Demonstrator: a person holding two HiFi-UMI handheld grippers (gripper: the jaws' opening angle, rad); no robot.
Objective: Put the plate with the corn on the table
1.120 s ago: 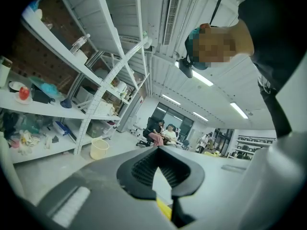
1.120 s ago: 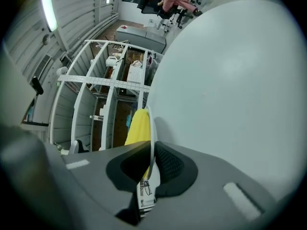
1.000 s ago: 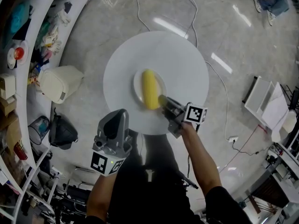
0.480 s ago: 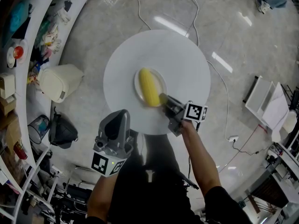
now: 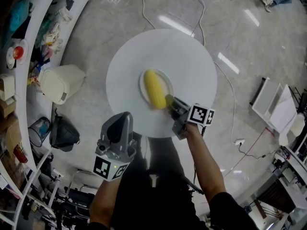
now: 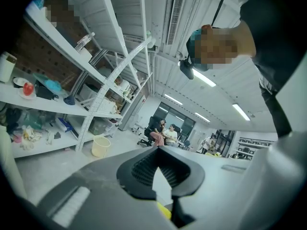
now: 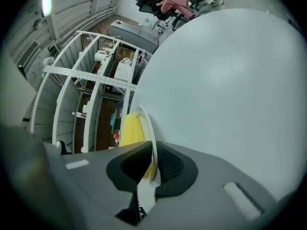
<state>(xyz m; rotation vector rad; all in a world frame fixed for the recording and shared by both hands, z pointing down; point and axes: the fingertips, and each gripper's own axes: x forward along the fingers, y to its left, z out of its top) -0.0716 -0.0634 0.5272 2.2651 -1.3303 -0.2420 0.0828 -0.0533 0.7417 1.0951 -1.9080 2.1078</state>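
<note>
A small white plate (image 5: 143, 84) carrying a yellow corn cob (image 5: 155, 90) is over the round white table (image 5: 187, 56), near its front middle. My right gripper (image 5: 169, 101) is shut on the plate's near rim. In the right gripper view the thin rim (image 7: 147, 123) runs between the pads and the corn (image 7: 130, 131) lies left of it, close against the tabletop (image 7: 230, 80). Whether the plate rests on the table I cannot tell. My left gripper (image 5: 120, 124) hangs off the table's front edge, shut and empty, and its view (image 6: 156, 169) points up at shelves and ceiling.
Curved shelving (image 5: 19, 56) full of items runs along the left. On the floor beside it stand a cream bin (image 5: 62, 84) and a black bag (image 5: 64, 135). Cables (image 5: 144, 8) trail across the floor behind the table. White boards (image 5: 273, 104) lie at the right.
The right gripper has shifted the plate and corn a little farther onto the table and slightly right. The left gripper has stayed in place.
</note>
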